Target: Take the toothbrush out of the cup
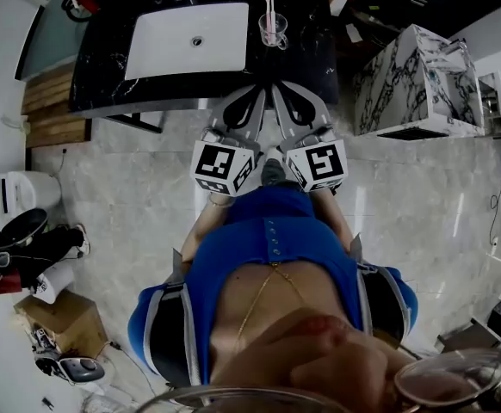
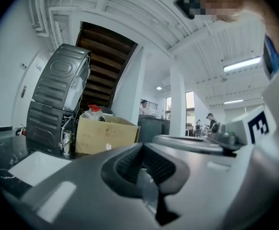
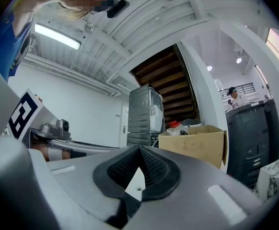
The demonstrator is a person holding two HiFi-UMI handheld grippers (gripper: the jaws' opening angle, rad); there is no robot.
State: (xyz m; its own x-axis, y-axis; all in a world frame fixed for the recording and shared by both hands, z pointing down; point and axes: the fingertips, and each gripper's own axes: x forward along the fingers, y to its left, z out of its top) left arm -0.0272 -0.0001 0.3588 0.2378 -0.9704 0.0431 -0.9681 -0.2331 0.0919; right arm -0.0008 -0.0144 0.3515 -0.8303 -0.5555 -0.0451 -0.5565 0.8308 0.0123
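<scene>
Left gripper view and right gripper view each show the ribbed pads meeting at their tips with nothing between them, so we hold the left gripper (image 2: 140, 145) and the right gripper (image 3: 139, 148) closed and empty. They sit side by side close to the body, well short of the dark counter (image 1: 312, 54). Beside the white sink (image 1: 188, 40) stands a clear cup (image 1: 274, 33) with the pink toothbrush (image 1: 269, 5) upright in it. We judge the brush light, stiff and slick, best pinched on the stem above the rim. The cup looks fragile and could tip.
</scene>
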